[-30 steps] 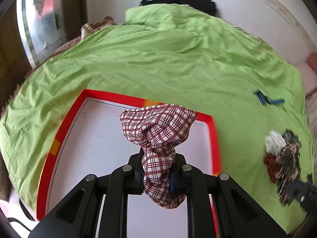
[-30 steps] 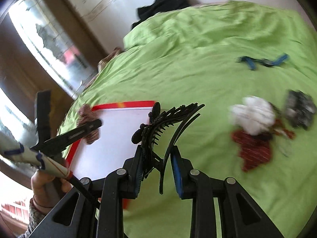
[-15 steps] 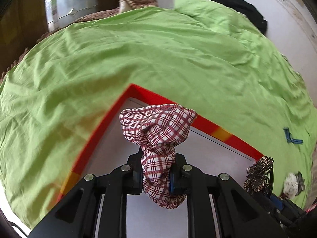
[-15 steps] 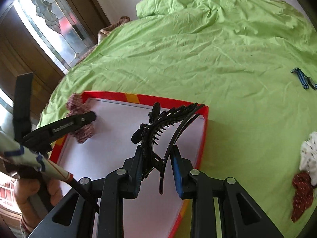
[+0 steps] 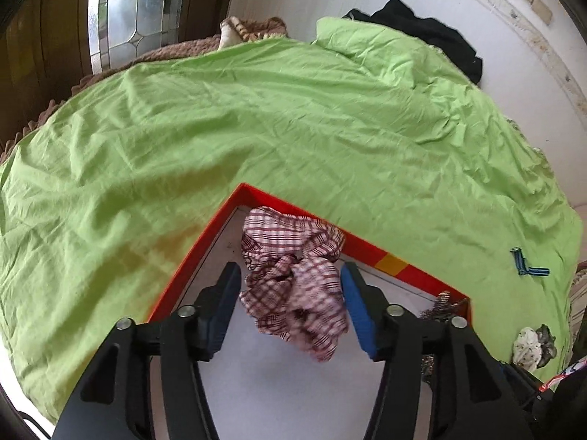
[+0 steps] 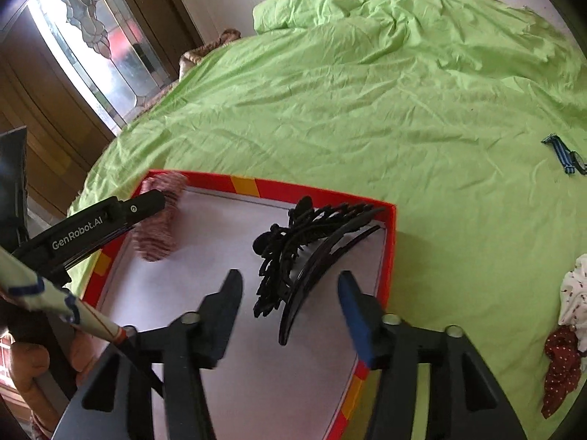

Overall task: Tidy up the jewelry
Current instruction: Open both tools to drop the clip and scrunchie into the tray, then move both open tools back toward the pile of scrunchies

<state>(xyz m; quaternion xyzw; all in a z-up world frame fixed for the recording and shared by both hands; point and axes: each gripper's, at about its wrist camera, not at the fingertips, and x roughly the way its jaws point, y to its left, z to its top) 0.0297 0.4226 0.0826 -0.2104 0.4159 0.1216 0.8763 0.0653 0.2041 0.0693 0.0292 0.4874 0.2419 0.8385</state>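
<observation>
A red-rimmed box [image 5: 389, 264] with a white floor lies on the green bedspread; it also shows in the right wrist view [image 6: 392, 242]. My left gripper [image 5: 290, 278] is open; the red-and-white plaid scrunchie [image 5: 293, 278] lies loose between its fingers in the box's far corner. The scrunchie also shows in the right wrist view [image 6: 157, 234]. My right gripper [image 6: 290, 286] is open; the black claw hair clip [image 6: 304, 256] sits between its fingers, by the box's right corner.
A blue striped band [image 6: 563, 154] lies on the bedspread [image 6: 367, 110] to the right. A white scrunchie [image 6: 576, 293] and a red dotted one [image 6: 561, 363] lie at the right edge. Dark clothing [image 5: 425, 33] lies at the bed's far end. A door with patterned glass [image 6: 91, 47] stands left.
Both grippers have opened. The plaid scrunchie has dropped into the box's far corner and the black clip has been let go over the box's right corner.
</observation>
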